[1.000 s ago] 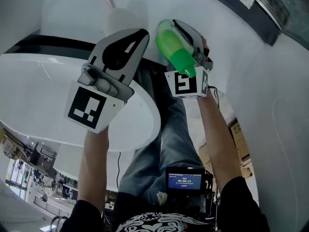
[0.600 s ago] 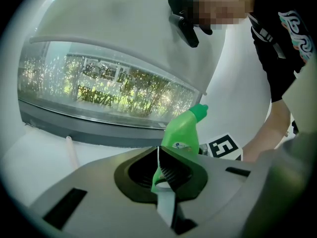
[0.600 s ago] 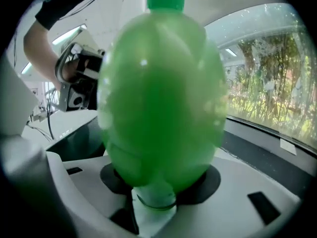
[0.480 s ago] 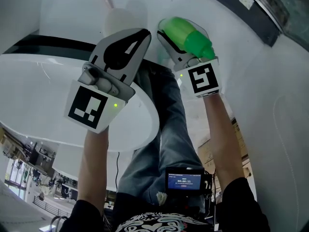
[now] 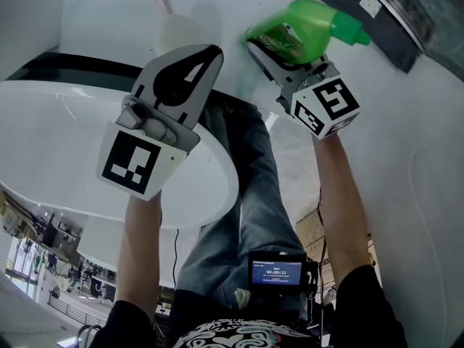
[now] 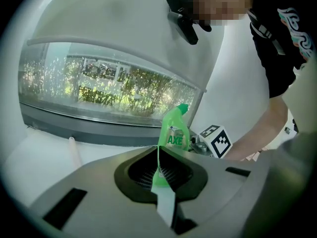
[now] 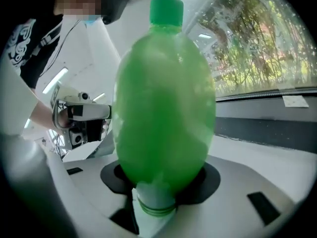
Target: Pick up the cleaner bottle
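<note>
The green cleaner bottle (image 5: pixel 297 27) lies sideways in my right gripper (image 5: pixel 275 46), its cap pointing to the right in the head view. The jaws have just been closing a little and are shut on the bottle's body. In the right gripper view the bottle (image 7: pixel 166 113) fills the middle, cap up, seated between the jaws of the right gripper (image 7: pixel 153 197). My left gripper (image 5: pixel 199 60) hovers to the left of it, jaws together and holding nothing. The left gripper view looks past its own left gripper (image 6: pixel 161 175) at the bottle (image 6: pixel 174 128) and the right gripper's marker cube (image 6: pixel 216 140).
A white curved table (image 5: pixel 72 136) lies under the left gripper. A dark sill (image 5: pixel 391 27) runs under a window with greenery (image 6: pixel 109 88). A person's jeans (image 5: pixel 246 194) and a small screen device (image 5: pixel 277 270) are below. Another person in a black top (image 6: pixel 277 38) stands at the right.
The right gripper has rolled and shifted up and to the right, swinging the bottle's cap from pointing down toward me to pointing right. The left gripper has stayed still.
</note>
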A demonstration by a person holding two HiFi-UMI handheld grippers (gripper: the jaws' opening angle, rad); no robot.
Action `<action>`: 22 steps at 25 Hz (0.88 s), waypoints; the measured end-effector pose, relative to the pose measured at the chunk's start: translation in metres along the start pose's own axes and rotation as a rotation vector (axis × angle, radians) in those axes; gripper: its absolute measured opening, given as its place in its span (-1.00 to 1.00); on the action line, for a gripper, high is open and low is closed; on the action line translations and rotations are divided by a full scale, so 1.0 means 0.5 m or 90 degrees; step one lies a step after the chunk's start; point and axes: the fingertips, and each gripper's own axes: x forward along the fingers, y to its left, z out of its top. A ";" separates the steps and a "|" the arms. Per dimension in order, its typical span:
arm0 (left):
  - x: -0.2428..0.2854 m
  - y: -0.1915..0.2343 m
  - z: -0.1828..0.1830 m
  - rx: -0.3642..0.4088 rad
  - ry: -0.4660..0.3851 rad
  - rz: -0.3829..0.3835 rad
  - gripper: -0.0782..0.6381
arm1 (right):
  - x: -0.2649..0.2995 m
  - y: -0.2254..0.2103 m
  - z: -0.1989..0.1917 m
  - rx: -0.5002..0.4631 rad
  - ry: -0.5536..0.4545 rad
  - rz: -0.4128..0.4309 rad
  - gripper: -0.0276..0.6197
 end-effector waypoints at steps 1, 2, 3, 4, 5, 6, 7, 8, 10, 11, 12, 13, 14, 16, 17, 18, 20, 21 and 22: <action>0.000 -0.001 0.001 0.001 0.001 0.002 -0.72 | -0.003 -0.002 0.002 0.009 -0.002 0.006 -0.22; -0.001 -0.001 0.002 0.001 0.001 0.002 -0.72 | -0.005 -0.004 0.005 0.020 -0.005 0.011 -0.22; -0.001 -0.002 0.003 0.002 0.001 0.002 -0.72 | -0.007 -0.007 0.008 0.033 -0.008 0.016 -0.22; -0.001 -0.002 0.003 0.003 0.002 0.002 -0.72 | -0.008 -0.010 0.012 0.049 -0.014 0.020 -0.22; 0.000 -0.001 0.004 0.003 0.002 0.001 -0.72 | -0.008 -0.016 0.016 0.067 -0.022 0.024 -0.22; 0.000 0.000 0.004 0.003 0.001 0.001 -0.72 | -0.009 -0.022 0.020 0.087 -0.032 0.027 -0.22; 0.000 0.000 0.004 0.002 0.000 0.000 -0.72 | -0.009 -0.028 0.024 0.109 -0.041 0.030 -0.22; 0.001 0.001 0.002 0.002 -0.001 -0.001 -0.72 | -0.008 -0.034 0.027 0.130 -0.050 0.033 -0.23; 0.000 0.002 -0.003 0.001 0.000 -0.004 -0.72 | -0.006 -0.042 0.031 0.164 -0.066 0.036 -0.23; 0.000 0.002 -0.006 0.001 0.001 -0.005 -0.72 | -0.004 -0.044 0.032 0.175 -0.071 0.037 -0.23; 0.000 0.003 -0.007 0.001 0.001 -0.006 -0.72 | -0.003 -0.046 0.032 0.183 -0.073 0.037 -0.24; -0.001 0.003 -0.008 0.001 0.002 -0.007 -0.72 | -0.002 -0.048 0.031 0.189 -0.072 0.037 -0.24; -0.001 0.002 -0.008 0.001 0.003 -0.009 -0.72 | -0.002 -0.050 0.031 0.195 -0.069 0.037 -0.24; -0.001 0.001 -0.008 0.002 0.006 -0.011 -0.72 | -0.003 -0.055 0.032 0.209 -0.066 0.038 -0.24; -0.001 0.000 -0.007 0.003 0.007 -0.012 -0.72 | -0.005 -0.058 0.035 0.218 -0.065 0.038 -0.24; -0.001 0.000 -0.007 0.002 0.009 -0.012 -0.72 | -0.008 -0.061 0.038 0.230 -0.066 0.039 -0.24; 0.000 0.001 -0.006 0.000 0.013 -0.009 -0.72 | -0.013 -0.066 0.042 0.257 -0.070 0.045 -0.25; 0.000 0.001 -0.004 0.000 0.013 -0.007 -0.72 | -0.017 -0.067 0.043 0.269 -0.073 0.049 -0.25; -0.001 0.001 -0.002 -0.001 0.013 -0.005 -0.72 | -0.019 -0.066 0.043 0.279 -0.075 0.052 -0.25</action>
